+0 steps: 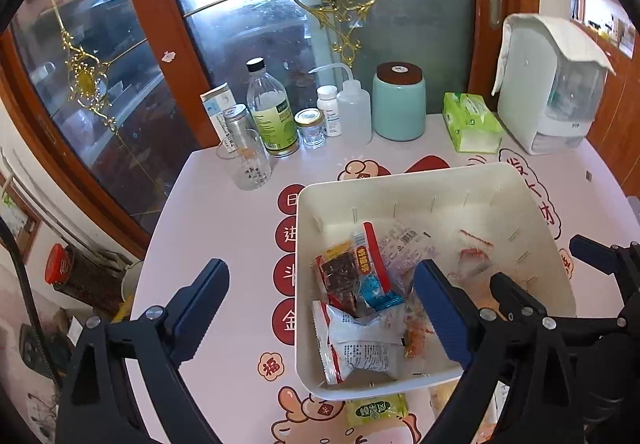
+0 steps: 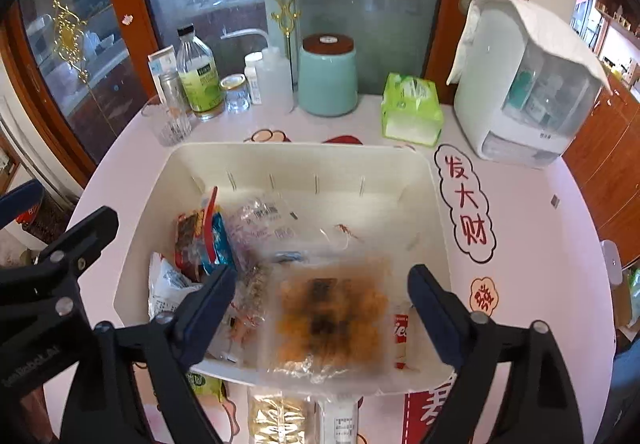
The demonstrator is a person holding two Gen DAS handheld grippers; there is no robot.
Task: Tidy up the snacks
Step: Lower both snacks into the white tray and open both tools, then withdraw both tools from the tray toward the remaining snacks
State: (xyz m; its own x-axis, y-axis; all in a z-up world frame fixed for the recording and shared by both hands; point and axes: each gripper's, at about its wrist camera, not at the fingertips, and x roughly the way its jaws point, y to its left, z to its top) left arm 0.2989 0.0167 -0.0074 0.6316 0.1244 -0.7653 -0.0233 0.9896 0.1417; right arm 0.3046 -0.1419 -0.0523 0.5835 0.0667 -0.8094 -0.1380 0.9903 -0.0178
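Note:
A cream plastic bin [image 1: 404, 190] [image 2: 304, 156] sits on the pink printed table and holds several snack packets. Its left part has a dark red packet [image 1: 340, 276], a blue packet [image 1: 376, 290] and a white bag [image 1: 360, 348]. My left gripper [image 1: 320, 308] is open and empty, its right finger over the bin's near edge. My right gripper [image 2: 320, 304] is open over the bin's near side. A clear packet of orange snacks [image 2: 332, 312] shows blurred between its fingers, apart from both; whether it is falling or lying in the bin I cannot tell.
A green packet [image 1: 374, 410] and a yellow cracker packet [image 2: 276, 420] lie on the table before the bin. Bottles, jars and a glass [image 1: 244, 164] stand at the back left, with a teal canister [image 1: 399, 102], a green tissue pack [image 2: 412, 110] and a white appliance [image 2: 528, 84].

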